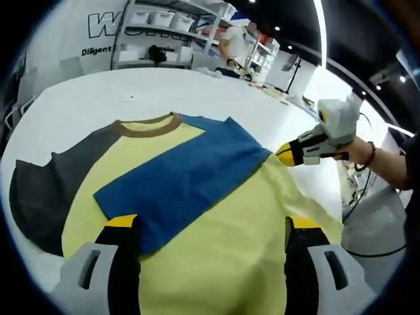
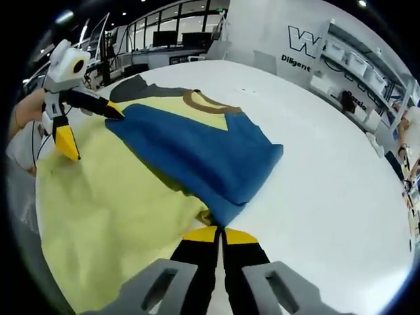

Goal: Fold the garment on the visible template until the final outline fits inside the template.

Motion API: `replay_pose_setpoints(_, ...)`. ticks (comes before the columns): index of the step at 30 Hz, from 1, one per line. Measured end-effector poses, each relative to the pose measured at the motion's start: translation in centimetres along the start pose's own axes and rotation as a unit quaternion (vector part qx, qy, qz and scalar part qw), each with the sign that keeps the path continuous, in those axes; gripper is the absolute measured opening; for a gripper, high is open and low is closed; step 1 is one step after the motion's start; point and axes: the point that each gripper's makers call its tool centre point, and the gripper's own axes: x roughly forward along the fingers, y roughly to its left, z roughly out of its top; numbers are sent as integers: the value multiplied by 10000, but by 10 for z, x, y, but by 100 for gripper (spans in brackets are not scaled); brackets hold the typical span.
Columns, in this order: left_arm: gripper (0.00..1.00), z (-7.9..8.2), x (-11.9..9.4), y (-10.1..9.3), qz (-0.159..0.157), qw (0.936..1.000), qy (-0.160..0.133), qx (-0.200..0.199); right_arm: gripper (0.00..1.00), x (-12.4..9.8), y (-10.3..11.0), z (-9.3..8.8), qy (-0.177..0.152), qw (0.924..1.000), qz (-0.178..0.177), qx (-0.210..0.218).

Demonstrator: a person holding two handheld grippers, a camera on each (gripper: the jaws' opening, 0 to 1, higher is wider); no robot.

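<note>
The T-shirt (image 1: 216, 243) is soft and limp; grip edges. Right gripper (image 2: 218, 231) is clenched on its blue sleeve (image 2: 203, 154); left gripper (image 1: 210, 226) is released.

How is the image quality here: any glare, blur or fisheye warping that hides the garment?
Left gripper view: the yellow sweatshirt with a blue sleeve is sharp and evenly lit; the white table is bright, nearly blown out at far right; ceiling light strips bend with the fisheye. Right gripper view: the sweatshirt is clear, the table edge curves strongly, and the shelving behind is soft.
</note>
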Motion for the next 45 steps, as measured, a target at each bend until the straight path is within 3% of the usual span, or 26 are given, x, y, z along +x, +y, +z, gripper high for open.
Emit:
replay_pose_setpoints(17,89,0,1,0,-12,10000,-3,7,0,-2,1,-4,34,9989,134,446)
replay_pose_setpoints(22,93,3,-1,0,8,10000,0,73,0,-5,-5,-5,1,9991,-36,427)
replay_pose_setpoints(25,92,20,-7,0,49,9995,-288,95,3,-9,-9,4,-270,9979,-86,585)
replay_pose_setpoints(28,94,38,-9,-2,9,9983,-579,100,8,-9,-8,7,-334,9977,-62,590)
replay_pose_setpoints(45,94,89,13,-16,-70,9962,-714,494,21,-9,-8,14,-536,9950,1,846)
